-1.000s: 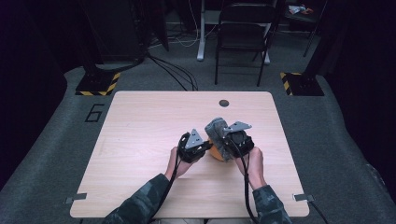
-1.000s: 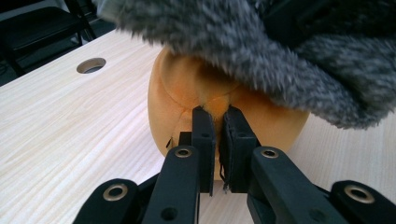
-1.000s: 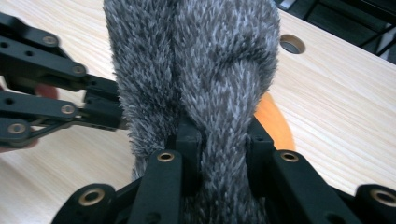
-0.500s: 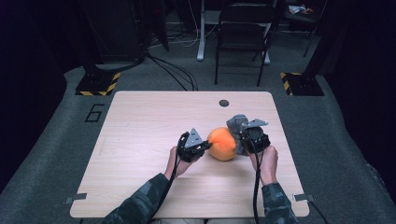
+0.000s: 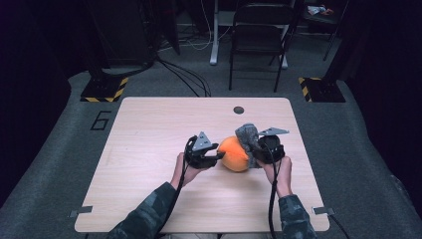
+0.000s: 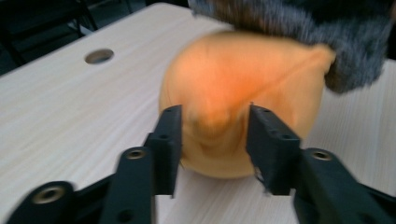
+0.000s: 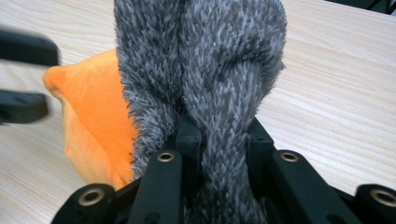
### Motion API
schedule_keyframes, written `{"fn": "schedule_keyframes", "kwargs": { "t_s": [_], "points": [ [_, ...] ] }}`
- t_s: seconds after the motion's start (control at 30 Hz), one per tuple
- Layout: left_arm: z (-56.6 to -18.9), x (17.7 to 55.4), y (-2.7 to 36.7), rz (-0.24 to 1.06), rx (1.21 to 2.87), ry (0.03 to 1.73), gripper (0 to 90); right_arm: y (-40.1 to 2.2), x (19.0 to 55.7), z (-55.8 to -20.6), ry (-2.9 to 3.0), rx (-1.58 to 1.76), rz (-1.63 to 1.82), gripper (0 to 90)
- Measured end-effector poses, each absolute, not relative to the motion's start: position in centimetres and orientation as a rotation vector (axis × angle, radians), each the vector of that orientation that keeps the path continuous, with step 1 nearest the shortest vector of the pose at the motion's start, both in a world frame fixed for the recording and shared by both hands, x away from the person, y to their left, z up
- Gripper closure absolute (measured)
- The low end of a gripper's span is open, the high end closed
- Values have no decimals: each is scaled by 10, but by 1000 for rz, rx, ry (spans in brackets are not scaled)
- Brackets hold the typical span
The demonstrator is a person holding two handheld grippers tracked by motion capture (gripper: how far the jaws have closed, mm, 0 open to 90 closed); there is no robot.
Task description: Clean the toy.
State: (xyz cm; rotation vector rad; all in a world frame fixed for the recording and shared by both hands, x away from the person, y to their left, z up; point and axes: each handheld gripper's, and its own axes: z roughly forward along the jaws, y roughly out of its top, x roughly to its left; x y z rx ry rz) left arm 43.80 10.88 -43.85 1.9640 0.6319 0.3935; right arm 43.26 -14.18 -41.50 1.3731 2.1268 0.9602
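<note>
Mid-table: right tool [image 5: 255,149] clamps grey fur [image 7: 201,70]; left tool [image 6: 212,140], just opening, straddles orange plush [image 5: 234,153]; grommet hole [image 5: 238,110] beyond.

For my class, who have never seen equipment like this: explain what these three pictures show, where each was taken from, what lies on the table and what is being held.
A person sits at a wooden table holding a hand tool with two black fingers in each hand. One picture looks down from above; the other two come from small cameras riding on each tool. On the table is an orange soft toy with a grey furry part. The right gripper is clamped on the grey fur. The left gripper has just been opening its fingers; the orange toy's tip sits between them, apparently no longer squeezed. A small round hole sits near the table's far edge.
</note>
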Motion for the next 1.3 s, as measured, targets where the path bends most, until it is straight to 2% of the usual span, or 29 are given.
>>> {"fn": "schedule_keyframes", "kwargs": {
  "t_s": [0.07,0.17,0.37,0.4,0.53,0.6,0.87,1.13,1.3],
  "points": [
    [-432,435,105,390,1951,637,434,-140,432,-414,2129,1369,954,733],
    [-428,435,95,404,1979,634,388,-139,431,-414,2133,1368,943,733],
    [-432,452,71,366,2086,653,350,-137,431,-413,2135,1360,944,732],
    [-432,454,70,361,2095,654,362,-137,431,-413,2132,1362,937,732],
    [-434,456,69,353,2148,612,571,-142,430,-412,2118,1365,979,728],
    [-435,455,72,349,2153,604,622,-145,428,-408,2104,1368,1008,727],
    [-443,446,97,330,2132,579,606,-168,417,-399,2050,1386,954,723],
    [-456,429,114,351,2125,552,564,-213,410,-433,2025,1535,833,717],
    [-465,415,123,392,2118,552,505,-231,412,-458,2037,1623,798,711]
  ]
}}
